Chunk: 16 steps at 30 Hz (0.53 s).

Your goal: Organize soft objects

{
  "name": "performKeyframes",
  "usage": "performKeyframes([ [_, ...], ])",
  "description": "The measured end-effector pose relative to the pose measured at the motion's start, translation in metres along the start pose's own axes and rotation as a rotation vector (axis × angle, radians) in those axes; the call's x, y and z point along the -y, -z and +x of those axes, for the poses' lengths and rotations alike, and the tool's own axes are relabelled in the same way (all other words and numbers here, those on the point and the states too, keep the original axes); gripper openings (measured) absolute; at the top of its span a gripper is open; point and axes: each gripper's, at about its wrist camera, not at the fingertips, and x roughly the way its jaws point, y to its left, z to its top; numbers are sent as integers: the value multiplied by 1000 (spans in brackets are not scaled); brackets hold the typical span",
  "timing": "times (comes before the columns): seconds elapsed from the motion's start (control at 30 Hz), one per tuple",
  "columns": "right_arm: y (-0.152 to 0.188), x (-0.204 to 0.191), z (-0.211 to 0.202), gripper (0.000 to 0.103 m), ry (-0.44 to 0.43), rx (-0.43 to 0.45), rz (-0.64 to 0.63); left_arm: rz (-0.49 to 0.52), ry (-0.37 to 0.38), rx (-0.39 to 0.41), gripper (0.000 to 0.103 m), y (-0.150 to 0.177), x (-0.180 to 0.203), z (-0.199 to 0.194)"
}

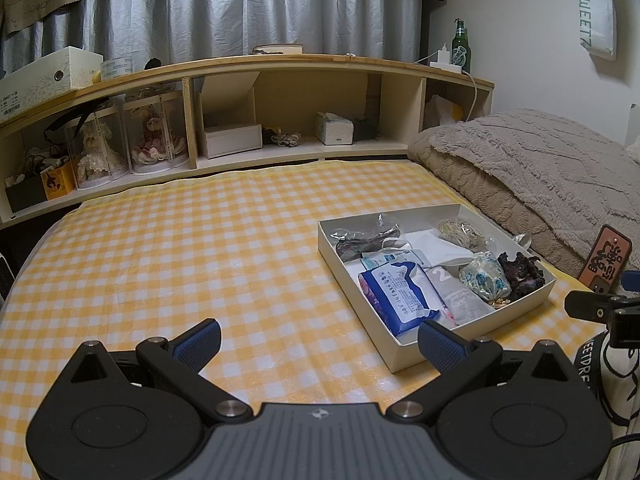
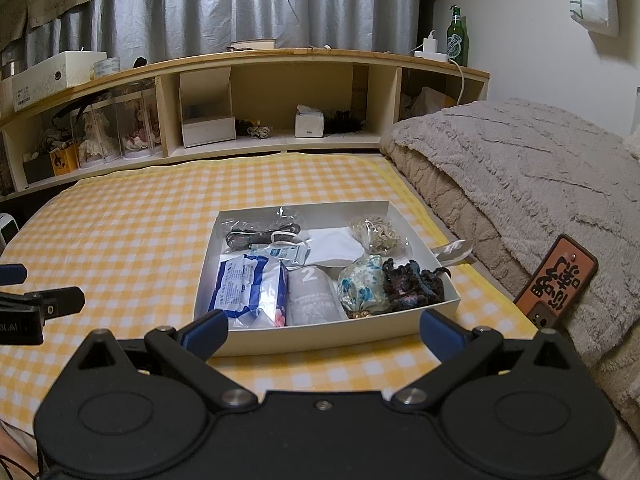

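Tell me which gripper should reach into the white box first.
Probably the right gripper: the white box sits straight ahead between its open fingers. The left gripper, also open, faces bare checkered sheet, box off to its right.

A bedroom in someone's home — the work surface is a bed spread with a yellow-and-white gingham sheet (image 2: 140,220), and a folded, fuzzy taupe blanket (image 2: 520,168) lies heaped along its right side. Behind the bed runs a low wooden shelf unit (image 1: 280,64) with open cubbies holding personal keepsakes: dolls in clear display cases (image 1: 154,136), a tissue box (image 1: 334,128), small cardboard boxes. On its top stand a green beer bottle (image 2: 457,36) and a white charger (image 2: 431,50), while grey curtains (image 1: 240,12) hang behind — all domestic and lived-in.
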Motion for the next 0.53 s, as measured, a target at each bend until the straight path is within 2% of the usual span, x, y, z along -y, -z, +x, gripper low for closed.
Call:
performKeyframes([
  [0.53, 0, -1, -1, 103, -1, 0, 1, -1, 0, -4, 103, -1, -4, 0],
])
